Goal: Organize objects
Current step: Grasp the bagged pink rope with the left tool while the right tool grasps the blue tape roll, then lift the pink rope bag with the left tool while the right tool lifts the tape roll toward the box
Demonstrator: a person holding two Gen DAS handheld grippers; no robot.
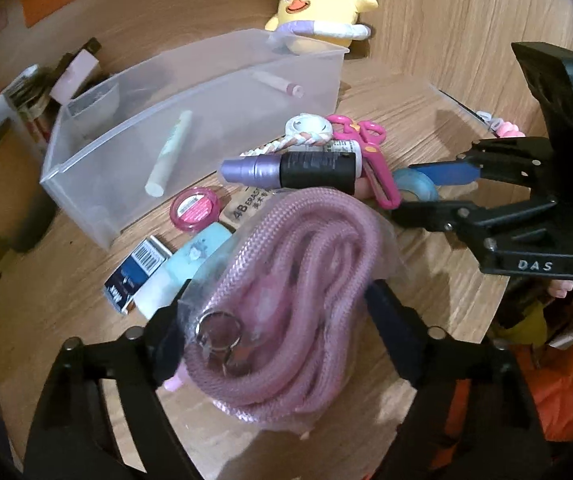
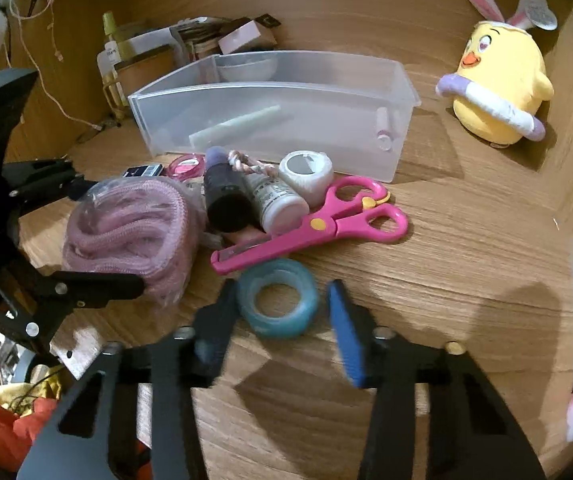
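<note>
My left gripper [image 1: 282, 316] is shut on a clear bag of coiled pink rope [image 1: 286, 268], also in the right wrist view [image 2: 134, 232]. My right gripper [image 2: 282, 320] is open, its fingers on either side of a blue tape roll [image 2: 276, 298] lying on the wooden table; it also shows in the left wrist view [image 1: 436, 190]. A clear plastic bin [image 2: 270, 92] stands behind the pile and holds a pale tube [image 2: 238, 124] and a small pink-capped stick [image 2: 384, 128]. Pink scissors [image 2: 314, 224], a purple-capped black bottle [image 1: 298, 168] and a white bottle [image 2: 278, 204] lie between.
A yellow chick plush [image 2: 502, 84] stands at the back right. A pink compact [image 1: 194, 208], a barcode box [image 1: 138, 276], a pale blue item [image 1: 190, 264] and a white round case [image 2: 306, 168] lie near the bin. Boxes and bottles [image 2: 190, 48] crowd the back left.
</note>
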